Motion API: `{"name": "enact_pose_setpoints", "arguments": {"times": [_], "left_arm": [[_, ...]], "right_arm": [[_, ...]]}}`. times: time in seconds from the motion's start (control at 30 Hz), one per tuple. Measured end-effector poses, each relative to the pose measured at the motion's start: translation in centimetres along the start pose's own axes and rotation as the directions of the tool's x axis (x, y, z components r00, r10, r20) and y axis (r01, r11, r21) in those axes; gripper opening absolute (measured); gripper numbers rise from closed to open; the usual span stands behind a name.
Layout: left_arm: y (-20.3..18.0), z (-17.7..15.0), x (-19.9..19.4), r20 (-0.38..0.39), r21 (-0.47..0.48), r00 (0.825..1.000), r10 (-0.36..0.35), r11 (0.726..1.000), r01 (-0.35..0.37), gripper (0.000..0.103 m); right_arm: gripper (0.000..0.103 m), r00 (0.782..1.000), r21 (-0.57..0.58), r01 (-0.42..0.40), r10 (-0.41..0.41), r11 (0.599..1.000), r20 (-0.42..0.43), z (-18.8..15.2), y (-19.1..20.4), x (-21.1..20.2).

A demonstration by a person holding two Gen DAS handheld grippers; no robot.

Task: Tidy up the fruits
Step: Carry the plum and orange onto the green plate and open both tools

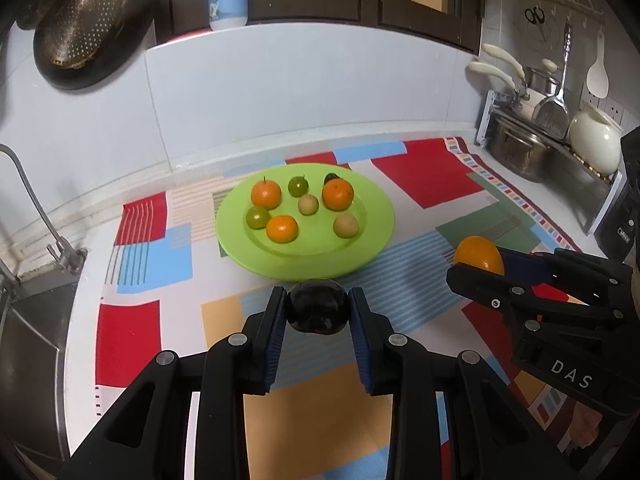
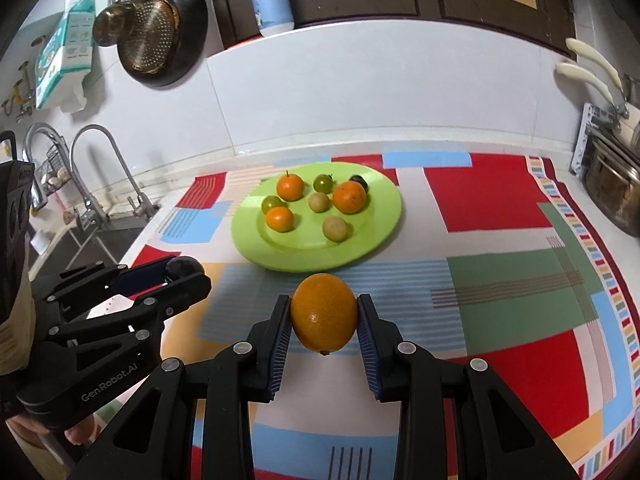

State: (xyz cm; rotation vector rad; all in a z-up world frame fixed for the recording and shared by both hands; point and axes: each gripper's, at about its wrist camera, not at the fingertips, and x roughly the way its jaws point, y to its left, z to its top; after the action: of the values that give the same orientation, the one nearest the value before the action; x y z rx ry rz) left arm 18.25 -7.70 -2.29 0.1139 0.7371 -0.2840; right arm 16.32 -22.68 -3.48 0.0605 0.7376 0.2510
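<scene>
The left gripper (image 1: 318,312) is clamping a dark plum (image 1: 318,306) and the right gripper (image 2: 324,318) is clamping an orange (image 2: 324,318), both hanging above the patterned cloth (image 2: 500,280) with the green plate (image 1: 376,220) lying just ahead, roughly equally near to each.

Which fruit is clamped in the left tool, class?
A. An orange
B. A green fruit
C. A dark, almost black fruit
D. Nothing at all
C: in the left wrist view the left tool has its pads pressed on both sides of a dark fruit, while the orange sits in the right tool, short of the green plate.
</scene>
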Motion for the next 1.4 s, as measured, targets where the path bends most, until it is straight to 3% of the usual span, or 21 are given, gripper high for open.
{"name": "enact_pose_setpoints", "arguments": {"times": [0.6,1.4], "left_arm": [[1.2,3.8,-0.2,0.068,0.033,0.998,0.003,0.999,-0.005,0.031],[4.7,7.8,7.0,0.056,0.022,0.998,-0.015,1.0,0.014,0.031]], "right_arm": [[0.033,0.998,-0.058,-0.027,0.03,0.998,0.049,4.8,1.0,0.7],[0.033,0.999,-0.071,-0.035,0.037,0.997,0.018,9.7,0.3,7.9]]}}
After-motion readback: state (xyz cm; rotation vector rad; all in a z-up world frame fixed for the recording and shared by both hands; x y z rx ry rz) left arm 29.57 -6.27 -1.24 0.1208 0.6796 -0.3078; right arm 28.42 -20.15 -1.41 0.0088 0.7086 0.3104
